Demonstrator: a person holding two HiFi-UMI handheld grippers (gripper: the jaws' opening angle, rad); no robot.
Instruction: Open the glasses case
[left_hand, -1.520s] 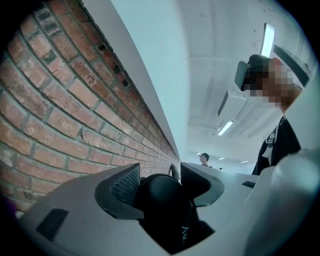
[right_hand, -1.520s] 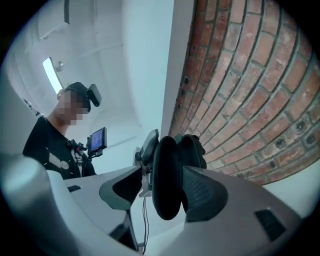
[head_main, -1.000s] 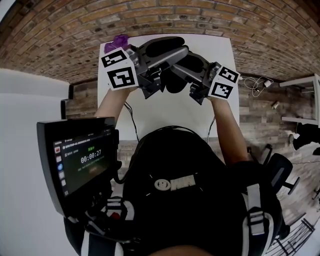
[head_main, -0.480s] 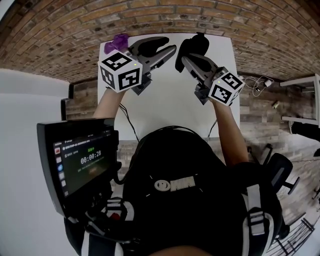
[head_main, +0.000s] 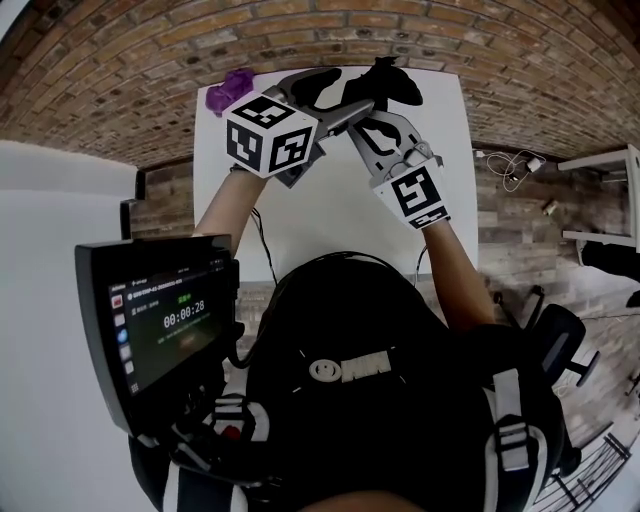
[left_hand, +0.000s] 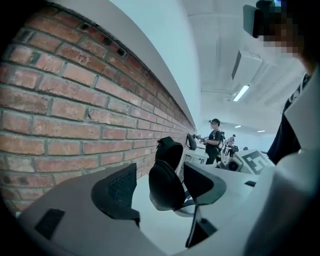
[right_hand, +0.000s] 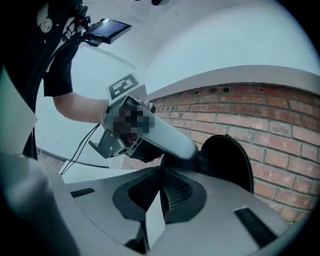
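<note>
The glasses case (head_main: 386, 84) sat at the far edge of the white surface (head_main: 330, 220), right of centre, and it already gaped open: in the left gripper view its lid (left_hand: 169, 149) stood tipped up and back above the rounded lower shell. Judged from that, the opening itself looked done, and little seemed left beyond drawing both tools clear and perhaps checking that the lid stays up unaided. The left tool (left_hand: 161, 192) had just been opening and its jaws stood spread wide, with the lower shell of the case framed between them; neither pad visibly pressed on it, though the right-hand jaw lay so near the shell that contact could not be ruled out. The right tool (right_hand: 160, 192) had just been closing and its pads met with nothing between them, the case lying just beyond them to the right, against the brick.
</note>
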